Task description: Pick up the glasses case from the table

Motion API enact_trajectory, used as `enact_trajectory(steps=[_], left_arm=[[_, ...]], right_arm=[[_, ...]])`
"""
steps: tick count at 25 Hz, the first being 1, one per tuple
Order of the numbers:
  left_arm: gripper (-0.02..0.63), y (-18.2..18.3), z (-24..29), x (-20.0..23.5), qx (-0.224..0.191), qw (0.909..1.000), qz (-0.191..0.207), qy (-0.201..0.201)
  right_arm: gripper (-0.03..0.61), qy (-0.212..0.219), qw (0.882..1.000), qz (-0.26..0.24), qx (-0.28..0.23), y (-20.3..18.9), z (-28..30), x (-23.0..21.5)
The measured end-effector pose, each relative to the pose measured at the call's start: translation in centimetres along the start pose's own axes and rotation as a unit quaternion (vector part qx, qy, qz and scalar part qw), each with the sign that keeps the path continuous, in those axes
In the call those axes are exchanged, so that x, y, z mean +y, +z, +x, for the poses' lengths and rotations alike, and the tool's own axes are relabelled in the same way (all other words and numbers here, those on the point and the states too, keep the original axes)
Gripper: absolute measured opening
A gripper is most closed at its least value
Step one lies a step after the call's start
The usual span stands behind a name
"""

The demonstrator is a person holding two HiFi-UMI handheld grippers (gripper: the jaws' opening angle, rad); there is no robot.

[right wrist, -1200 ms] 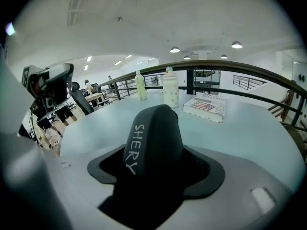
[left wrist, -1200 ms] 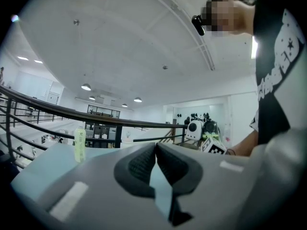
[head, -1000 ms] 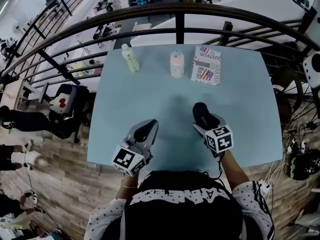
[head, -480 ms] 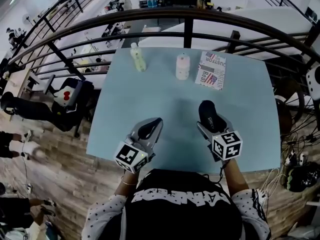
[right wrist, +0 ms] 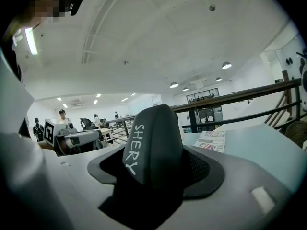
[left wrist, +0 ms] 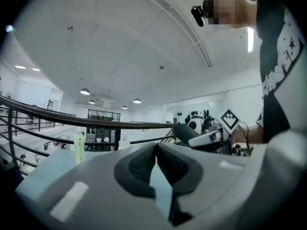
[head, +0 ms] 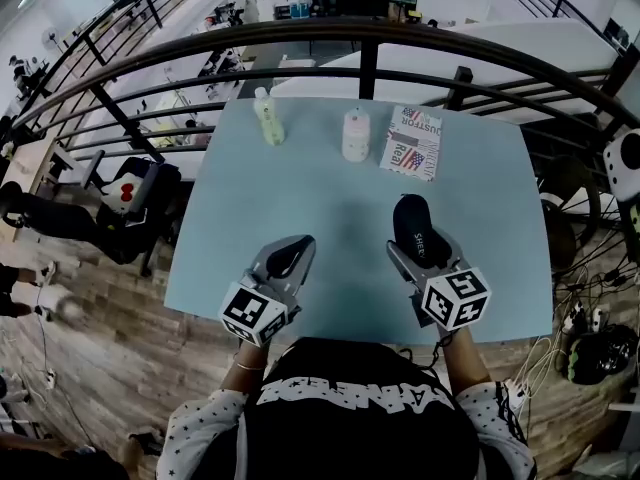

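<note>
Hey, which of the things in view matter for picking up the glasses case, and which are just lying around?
For the job: glasses case, clamped in the right gripper.
Lying about: green bottle, white bottle and newspaper, all near the table's far edge; left gripper, shut and empty.

Black shirt (head: 365, 408), white speckled sleeves (head: 198, 433)

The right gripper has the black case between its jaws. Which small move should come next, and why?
Probably a short straight lift with the right gripper, jaws shut. Its view shows the glasses case clamped between them, but the head view does not settle whether it is clear of the table. The left gripper is shut, empty, and needs no move.
</note>
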State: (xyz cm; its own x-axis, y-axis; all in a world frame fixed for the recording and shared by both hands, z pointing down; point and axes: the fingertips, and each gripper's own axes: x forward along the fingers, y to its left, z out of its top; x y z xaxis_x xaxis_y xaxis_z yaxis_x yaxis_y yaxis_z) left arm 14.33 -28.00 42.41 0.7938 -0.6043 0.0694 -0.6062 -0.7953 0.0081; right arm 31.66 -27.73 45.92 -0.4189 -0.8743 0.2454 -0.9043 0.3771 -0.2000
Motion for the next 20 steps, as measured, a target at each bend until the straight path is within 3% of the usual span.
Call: enact_trajectory(steps=[7, 20], left_arm=[[0.000, 0.5, -0.2, -0.7, -0.004, 1.0000, 0.007, 0.000], [0.000, 0.7, -0.5, -1.8, 0.001, 1.0000, 0.009, 0.003]], right_arm=[[0.362, 0.012, 0.999, 0.009, -0.037, 1.9, -1.6, 1.0], [0.362, 0.028, 0.998, 0.022, -0.056, 2.7, -2.8, 1.6]])
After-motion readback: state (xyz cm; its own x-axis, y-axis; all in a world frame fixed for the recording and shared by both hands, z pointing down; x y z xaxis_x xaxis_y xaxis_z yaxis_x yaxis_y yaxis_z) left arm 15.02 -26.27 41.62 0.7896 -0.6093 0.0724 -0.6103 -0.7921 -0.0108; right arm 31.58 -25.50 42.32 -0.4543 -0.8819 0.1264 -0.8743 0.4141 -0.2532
